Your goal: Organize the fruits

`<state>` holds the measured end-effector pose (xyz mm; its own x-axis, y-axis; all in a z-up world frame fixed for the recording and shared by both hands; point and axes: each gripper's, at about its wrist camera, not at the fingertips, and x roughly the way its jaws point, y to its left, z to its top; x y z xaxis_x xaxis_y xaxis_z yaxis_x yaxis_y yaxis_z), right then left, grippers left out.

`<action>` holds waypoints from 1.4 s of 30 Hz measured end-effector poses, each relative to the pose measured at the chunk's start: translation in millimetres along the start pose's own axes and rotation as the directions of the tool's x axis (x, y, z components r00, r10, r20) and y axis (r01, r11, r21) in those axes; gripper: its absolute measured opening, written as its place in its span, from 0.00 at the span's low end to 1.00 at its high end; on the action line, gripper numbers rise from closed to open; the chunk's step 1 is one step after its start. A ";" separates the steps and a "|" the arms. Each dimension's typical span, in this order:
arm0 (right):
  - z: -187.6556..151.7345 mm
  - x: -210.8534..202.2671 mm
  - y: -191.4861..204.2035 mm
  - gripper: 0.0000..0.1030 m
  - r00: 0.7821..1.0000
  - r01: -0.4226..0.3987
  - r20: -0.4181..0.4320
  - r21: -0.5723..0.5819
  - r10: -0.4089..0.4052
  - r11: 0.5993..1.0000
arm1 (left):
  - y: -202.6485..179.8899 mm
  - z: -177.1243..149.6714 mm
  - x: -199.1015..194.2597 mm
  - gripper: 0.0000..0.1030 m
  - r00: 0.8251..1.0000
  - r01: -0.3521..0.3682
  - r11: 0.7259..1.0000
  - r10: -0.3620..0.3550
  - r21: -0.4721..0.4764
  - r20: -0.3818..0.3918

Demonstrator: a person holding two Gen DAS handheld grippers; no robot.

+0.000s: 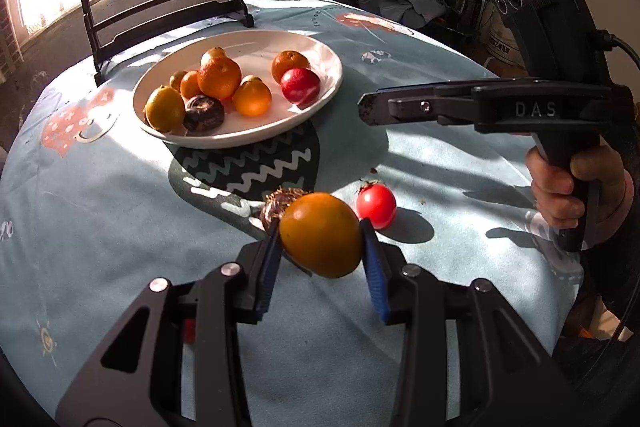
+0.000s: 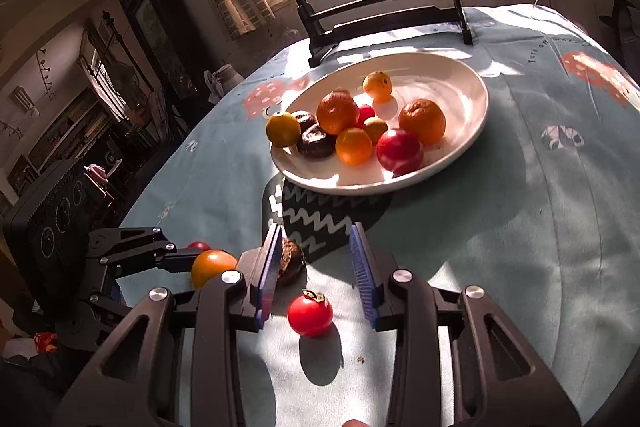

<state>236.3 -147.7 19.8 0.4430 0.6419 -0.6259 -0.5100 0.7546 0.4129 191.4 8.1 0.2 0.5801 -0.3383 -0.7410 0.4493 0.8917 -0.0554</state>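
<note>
Progress is well advanced: the white plate already holds most of the fruit. Left gripper is clamped on an orange fruit near the table's front edge. Right gripper hangs spread and empty over the red tomato. A dark brown fruit also remains on the tablecloth.
</note>
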 end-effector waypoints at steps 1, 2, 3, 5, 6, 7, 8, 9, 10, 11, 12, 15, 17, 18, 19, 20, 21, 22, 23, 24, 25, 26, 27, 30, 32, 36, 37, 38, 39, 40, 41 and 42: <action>12.4 1.3 -1.4 0.35 0.999 0.017 0.029 -0.006 -0.017 1.000 | 4.7 10.5 -2.2 0.38 1.000 -0.007 1.000 0.007 -0.006 0.016; 23.8 3.9 -2.4 0.35 0.998 0.033 0.058 -0.015 -0.032 0.999 | 10.3 22.0 -3.5 0.38 0.999 -0.018 1.000 0.019 -0.018 0.035; 33.7 7.9 -3.5 0.35 0.995 0.050 0.083 -0.025 -0.048 0.998 | 17.0 33.7 -3.2 0.38 0.998 -0.033 0.999 0.035 -0.034 0.052; 47.5 17.2 -8.7 0.35 0.991 0.077 0.110 -0.028 -0.073 0.997 | 34.5 54.7 1.1 0.38 0.994 -0.071 0.994 0.077 -0.084 0.072; 49.8 21.0 -12.0 0.35 0.993 0.064 0.097 -0.018 -0.062 0.998 | 43.5 61.2 3.0 0.38 0.992 -0.087 0.990 0.096 -0.115 0.078; 48.6 22.0 -15.2 0.35 0.997 0.036 0.068 -0.005 -0.035 0.999 | 52.0 64.5 3.7 0.38 0.991 -0.095 0.985 0.107 -0.145 0.082; 43.1 20.9 -14.7 0.36 1.000 0.005 0.030 -0.003 -0.005 1.000 | 57.8 65.0 3.0 0.38 0.991 -0.090 0.982 0.106 -0.168 0.087; 35.4 18.1 -10.2 0.36 1.000 -0.024 -0.002 -0.021 0.024 0.999 | 63.1 63.3 1.9 0.38 0.991 -0.080 0.979 0.099 -0.185 0.093; 25.4 14.2 -0.4 0.38 0.998 -0.043 -0.037 -0.064 0.041 0.997 | 66.4 61.2 0.6 0.38 0.991 -0.070 0.978 0.090 -0.195 0.096; 14.1 12.6 10.1 0.39 0.996 -0.042 -0.078 -0.125 0.032 0.991 | 69.0 59.4 -0.5 0.38 0.992 -0.065 0.977 0.086 -0.202 0.096; 2.3 11.9 20.6 0.39 0.993 -0.026 -0.117 -0.189 0.004 0.982 | 71.4 58.0 -1.5 0.38 0.992 -0.062 0.975 0.085 -0.211 0.098; -24.4 19.6 42.7 0.40 0.972 0.018 -0.215 -0.339 -0.096 0.941 | 76.1 57.0 -2.6 0.38 0.994 -0.027 0.969 0.053 -0.245 0.099; -32.0 26.5 51.6 0.42 0.962 0.018 -0.242 -0.394 -0.123 0.919 | 75.8 56.1 -3.9 0.38 0.994 -0.022 0.967 0.049 -0.252 0.102; -33.5 31.1 53.6 0.42 0.958 0.024 -0.251 -0.411 -0.138 0.911 | 75.5 55.8 -4.2 0.38 0.993 -0.027 0.968 0.055 -0.251 0.105; -33.8 35.9 54.6 0.43 0.955 0.026 -0.257 -0.422 -0.147 0.906 | 74.8 55.2 -5.0 0.38 0.993 -0.029 0.968 0.057 -0.251 0.107; -34.0 41.4 54.9 0.43 0.952 0.023 -0.265 -0.427 -0.149 0.904 | 75.1 54.6 -5.4 0.38 0.993 -0.025 0.967 0.054 -0.254 0.108; -33.2 47.2 54.3 0.43 0.948 0.023 -0.276 -0.430 -0.156 0.903 | 75.5 53.8 -5.9 0.38 0.993 -0.019 0.966 0.049 -0.259 0.108; -34.2 53.8 52.6 0.43 0.943 0.032 -0.286 -0.432 -0.170 0.901 | 75.7 53.1 -6.0 0.38 0.993 -0.015 0.965 0.045 -0.261 0.108; -35.6 60.2 50.2 0.43 0.936 0.040 -0.299 -0.432 -0.185 0.901 | 75.4 52.2 -6.4 0.38 0.993 -0.016 0.966 0.046 -0.260 0.108; -37.1 63.9 48.8 0.42 0.933 0.034 -0.311 -0.423 -0.181 0.906 | 75.3 51.4 -6.5 0.38 0.993 -0.021 0.966 0.050 -0.257 0.107; -38.3 64.4 48.5 0.37 0.935 0.032 -0.307 -0.420 -0.175 0.907 | 75.0 50.9 -7.0 0.38 0.993 -0.025 0.967 0.053 -0.254 0.107; -38.0 63.0 48.8 0.31 0.936 0.016 -0.314 -0.416 -0.160 0.909 | 75.2 50.8 -7.2 0.38 0.993 -0.027 0.967 0.055 -0.253 0.106; -36.7 60.4 48.9 0.31 0.936 0.014 -0.314 -0.412 -0.157 0.911 | 75.9 51.4 -7.3 0.38 0.993 -0.028 0.967 0.056 -0.253 0.104; -17.8 46.3 41.3 0.31 0.959 0.026 -0.255 -0.367 -0.127 0.930 | 74.6 59.8 -6.6 0.38 0.992 -0.048 0.973 0.072 -0.225 0.099; 4.2 37.2 29.8 0.31 0.977 0.058 -0.181 -0.294 -0.116 0.954 | 75.7 70.7 -2.0 0.38 0.991 -0.066 0.974 0.089 -0.215 0.099; 50.4 42.1 4.7 0.31 0.985 0.164 -0.026 -0.177 -0.171 0.971 | 82.4 100.7 18.9 0.38 0.989 -0.082 0.971 0.107 -0.227 0.099; 59.8 47.6 -1.7 0.31 0.982 0.188 -0.001 -0.157 -0.190 0.970 | 84.8 108.1 26.3 0.38 0.989 -0.091 0.969 0.115 -0.229 0.092; 68.1 53.7 -8.1 0.31 0.979 0.203 0.017 -0.136 -0.203 0.970 | 87.9 114.9 34.2 0.38 0.989 -0.100 0.967 0.122 -0.235 0.080; 75.3 60.8 -14.8 0.31 0.978 0.209 0.023 -0.120 -0.208 0.971 | 91.2 121.1 42.0 0.38 0.989 -0.109 0.965 0.129 -0.238 0.067; 80.7 66.7 -22.0 0.31 0.978 0.209 0.025 -0.110 -0.207 0.972 | 94.2 126.3 49.2 0.38 0.989 -0.123 0.963 0.140 -0.239 0.056; 85.0 71.8 -26.2 0.31 0.978 0.209 0.029 -0.103 -0.207 0.972 | 97.3 131.0 56.3 0.38 0.987 -0.141 0.961 0.155 -0.240 0.043; 89.1 77.3 -29.6 0.31 0.978 0.209 0.031 -0.101 -0.207 0.973 | 100.7 135.1 62.8 0.38 0.984 -0.161 0.957 0.173 -0.242 0.030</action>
<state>351.3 -108.3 18.2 0.5615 0.4753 -0.6773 -0.4776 0.8546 0.2038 364.8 36.1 38.4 0.6692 -0.1879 -0.7190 0.1722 0.9804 -0.0959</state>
